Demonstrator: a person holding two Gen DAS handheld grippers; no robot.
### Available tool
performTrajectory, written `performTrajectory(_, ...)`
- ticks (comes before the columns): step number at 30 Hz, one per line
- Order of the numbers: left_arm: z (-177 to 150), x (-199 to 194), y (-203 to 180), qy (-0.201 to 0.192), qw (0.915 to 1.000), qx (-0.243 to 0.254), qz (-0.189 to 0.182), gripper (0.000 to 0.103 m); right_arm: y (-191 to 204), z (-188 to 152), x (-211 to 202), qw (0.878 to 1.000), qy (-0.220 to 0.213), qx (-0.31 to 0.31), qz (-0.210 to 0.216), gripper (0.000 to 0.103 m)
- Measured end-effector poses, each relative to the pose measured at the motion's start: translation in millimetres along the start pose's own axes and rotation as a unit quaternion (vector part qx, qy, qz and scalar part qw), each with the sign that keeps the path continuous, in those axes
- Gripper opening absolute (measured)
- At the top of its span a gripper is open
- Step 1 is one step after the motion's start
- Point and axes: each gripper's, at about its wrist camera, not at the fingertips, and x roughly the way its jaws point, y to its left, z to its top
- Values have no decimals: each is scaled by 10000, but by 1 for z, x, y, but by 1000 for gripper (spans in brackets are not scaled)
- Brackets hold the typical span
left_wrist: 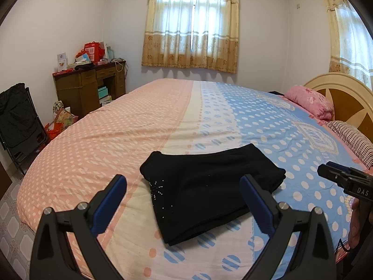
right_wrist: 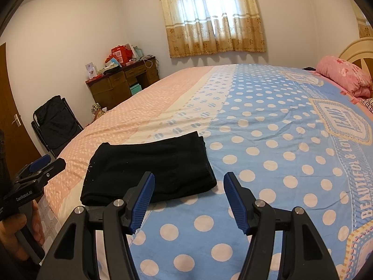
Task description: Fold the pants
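Pants [left_wrist: 209,186], black with tiny studs, lie folded into a compact rectangle on the bed [left_wrist: 116,128], just ahead of the left gripper [left_wrist: 184,200] and ahead-left of the right gripper [right_wrist: 188,200]; both spread, empty

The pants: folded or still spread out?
Folded. The pants lie as a compact stacked rectangle on the bed, layered edges showing, both grippers clear.
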Motion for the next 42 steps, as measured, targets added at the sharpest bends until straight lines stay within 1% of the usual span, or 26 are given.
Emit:
performTrajectory(6,-2,1,0,43,10000,35,28,100,-3,0,-3,10000,-55,37,1,63)
performTrajectory(9,-2,1,-1,40,10000,50,46,103,-4,1,-5,10000,-80,41,-1,63)
performTrajectory(13,-1,1,-2,24,9999,73,141,103,-2,2,-8,9999,-114,10,-5,63)
performTrajectory(15,0,1,-1,31,9999,72,70,103,-1,2,-10,9999,-130,-15,-5,63)
performTrajectory(18,1,-3,-1,-102,9998,61,128,103,0,2,-11,9999,-137,-38,-18,64)
performTrajectory(21,3,-6,-2,-144,9998,39,90,103,0,2,-11,9999,-129,-35,-19,64)
performTrajectory(26,5,-7,-5,-178,9994,134,282,103,0,2,-12,9999,-139,-41,-22,64)
performTrajectory(36,5,-6,0,-189,9989,46,437,103,0,1,-14,9999,-89,-54,-12,64)
performTrajectory(39,3,-7,-1,-293,9985,72,458,103,1,-1,-15,9999,-72,-86,-12,64)
performTrajectory(42,3,-6,-2,-298,9984,116,466,103,1,-2,-15,9999,-75,-71,-13,64)
